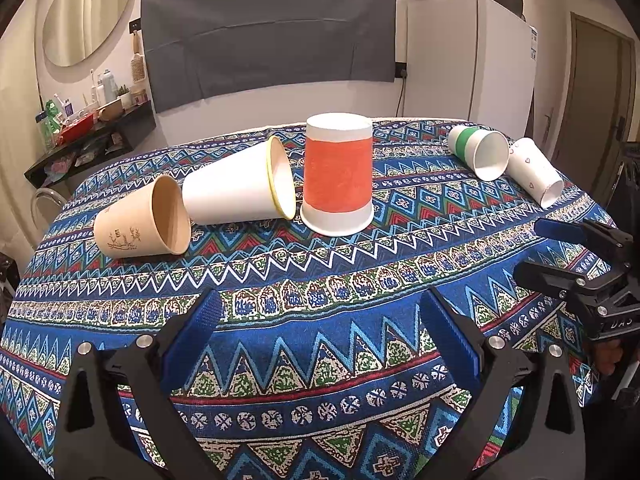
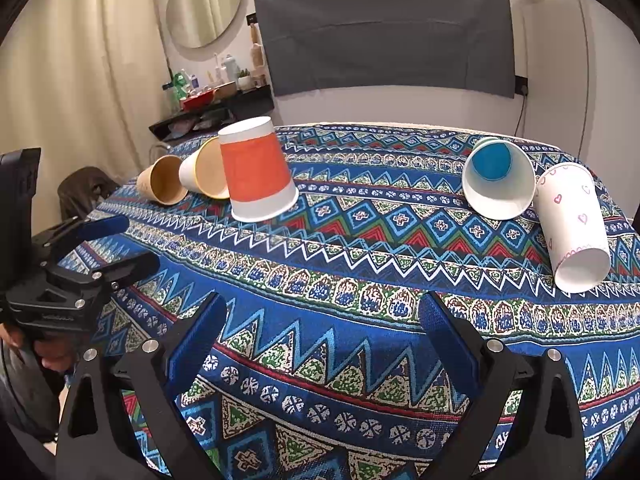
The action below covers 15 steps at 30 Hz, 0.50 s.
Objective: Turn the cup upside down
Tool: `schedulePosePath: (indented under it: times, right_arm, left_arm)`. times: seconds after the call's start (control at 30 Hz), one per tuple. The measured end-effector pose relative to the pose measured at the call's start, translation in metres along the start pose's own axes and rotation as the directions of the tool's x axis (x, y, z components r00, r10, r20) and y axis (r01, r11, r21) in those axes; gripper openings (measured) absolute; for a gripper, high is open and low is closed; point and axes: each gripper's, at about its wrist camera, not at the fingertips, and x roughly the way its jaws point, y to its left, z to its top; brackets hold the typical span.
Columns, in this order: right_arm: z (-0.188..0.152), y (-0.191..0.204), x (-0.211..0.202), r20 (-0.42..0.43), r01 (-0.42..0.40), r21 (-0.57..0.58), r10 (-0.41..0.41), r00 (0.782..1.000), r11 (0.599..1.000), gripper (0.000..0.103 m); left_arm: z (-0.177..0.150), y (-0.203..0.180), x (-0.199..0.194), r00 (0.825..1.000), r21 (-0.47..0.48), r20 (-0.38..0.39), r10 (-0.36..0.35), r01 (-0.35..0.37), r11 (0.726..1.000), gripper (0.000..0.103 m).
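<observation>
An orange-banded white cup (image 1: 337, 176) stands upside down, rim on the cloth, mid-table; it also shows in the right wrist view (image 2: 258, 170). Four cups lie on their sides: a tan cup (image 1: 144, 222), a white yellow-rimmed cup (image 1: 240, 184), a green-striped cup (image 1: 478, 152) and a heart-print cup (image 1: 534, 170). My left gripper (image 1: 320, 334) is open and empty over the near cloth. My right gripper (image 2: 322, 336) is open and empty too; it shows at the right of the left wrist view (image 1: 552, 252).
The table wears a blue patterned cloth (image 1: 320, 280). A white fridge (image 1: 468, 60) stands behind right, a cluttered black shelf (image 1: 92, 136) behind left. A dark cloth (image 1: 268, 36) hangs on the back wall.
</observation>
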Motion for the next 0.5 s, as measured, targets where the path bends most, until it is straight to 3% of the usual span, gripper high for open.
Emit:
schedulePosePath:
  times: [0.5]
  right_arm:
    - [-0.0010, 0.0026, -0.0002, 0.003, 0.008, -0.016, -0.008, 1.000, 1.000, 0.093]
  left_arm:
    - [-0.0007, -0.0012, -0.0016, 1.000, 0.006, 0.008, 0.028, -0.028, 1.000, 0.097]
